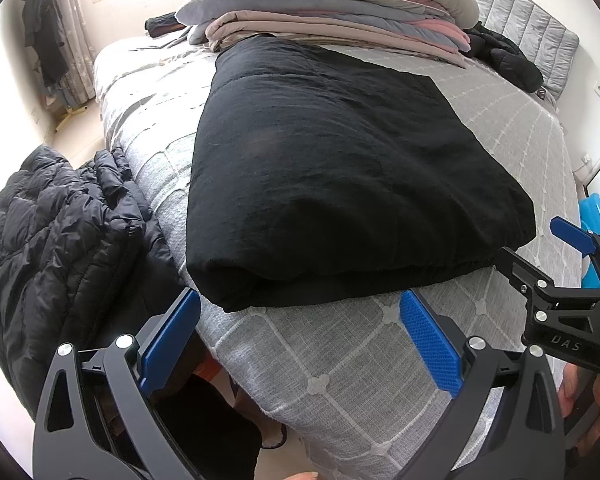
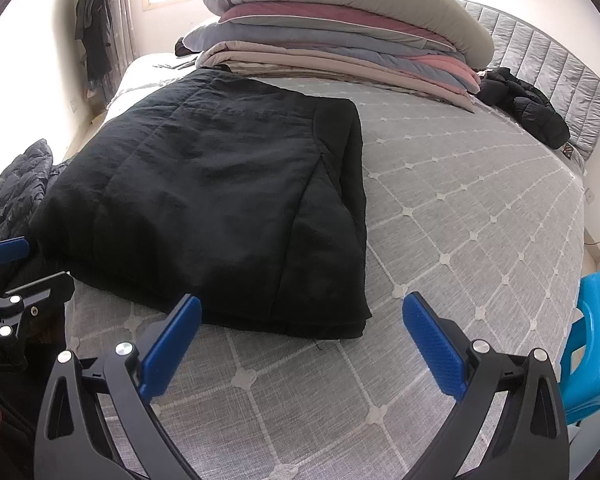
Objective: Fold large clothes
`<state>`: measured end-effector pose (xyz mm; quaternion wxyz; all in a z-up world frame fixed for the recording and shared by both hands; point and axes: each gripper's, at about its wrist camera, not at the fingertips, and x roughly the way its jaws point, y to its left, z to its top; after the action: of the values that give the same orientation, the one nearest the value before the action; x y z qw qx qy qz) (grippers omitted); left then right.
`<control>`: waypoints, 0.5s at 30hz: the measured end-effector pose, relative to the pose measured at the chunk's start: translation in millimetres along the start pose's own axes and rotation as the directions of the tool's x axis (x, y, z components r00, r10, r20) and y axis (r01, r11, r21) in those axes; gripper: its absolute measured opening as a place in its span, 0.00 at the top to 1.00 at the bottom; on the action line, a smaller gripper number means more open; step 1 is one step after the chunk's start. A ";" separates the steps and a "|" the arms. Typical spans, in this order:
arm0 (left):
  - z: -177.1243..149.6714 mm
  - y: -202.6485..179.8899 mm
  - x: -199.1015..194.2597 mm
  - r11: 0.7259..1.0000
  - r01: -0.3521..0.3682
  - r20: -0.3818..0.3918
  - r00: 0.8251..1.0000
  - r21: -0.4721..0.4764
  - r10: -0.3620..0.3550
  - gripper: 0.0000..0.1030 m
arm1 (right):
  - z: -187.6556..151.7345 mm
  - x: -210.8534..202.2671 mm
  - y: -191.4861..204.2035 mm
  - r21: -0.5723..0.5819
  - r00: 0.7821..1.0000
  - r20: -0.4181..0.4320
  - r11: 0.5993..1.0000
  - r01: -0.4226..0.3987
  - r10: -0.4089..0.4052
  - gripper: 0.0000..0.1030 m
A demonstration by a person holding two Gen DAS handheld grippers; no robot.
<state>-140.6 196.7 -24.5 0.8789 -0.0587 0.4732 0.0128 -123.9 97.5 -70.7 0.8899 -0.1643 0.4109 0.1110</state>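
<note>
— The black quilted garment [image 2: 203, 208] lies folded, centre-left of the right wrist view, on the grey bed [image 2: 460, 208]. Any next fold should take both near corners together.

— Neither's gripping: left gripper [image 1: 300, 336] and right gripper [image 2: 302, 340] hover low, both spread wide and empty.

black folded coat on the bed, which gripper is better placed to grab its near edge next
Probably the left gripper: the black folded coat has its near edge right ahead of its open fingers. The right gripper faces mostly bare bed.
</note>
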 end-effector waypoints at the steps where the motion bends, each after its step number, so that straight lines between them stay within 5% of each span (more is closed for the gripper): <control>1: -0.4 -0.3 0.3 1.000 -0.001 0.000 1.000 0.001 0.001 0.06 | 0.5 0.2 0.4 0.000 1.000 0.001 1.000 0.001 -0.001 0.05; 15: -3.4 -3.2 2.8 1.000 0.002 -0.004 1.000 0.009 -0.002 0.06 | -0.3 1.0 -0.2 -0.005 1.000 -0.005 1.000 -0.001 0.001 0.05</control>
<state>-141.6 193.0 -28.4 0.8781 -0.0553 0.4751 0.0096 -123.4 97.3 -71.6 0.8884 -0.1663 0.4129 0.1121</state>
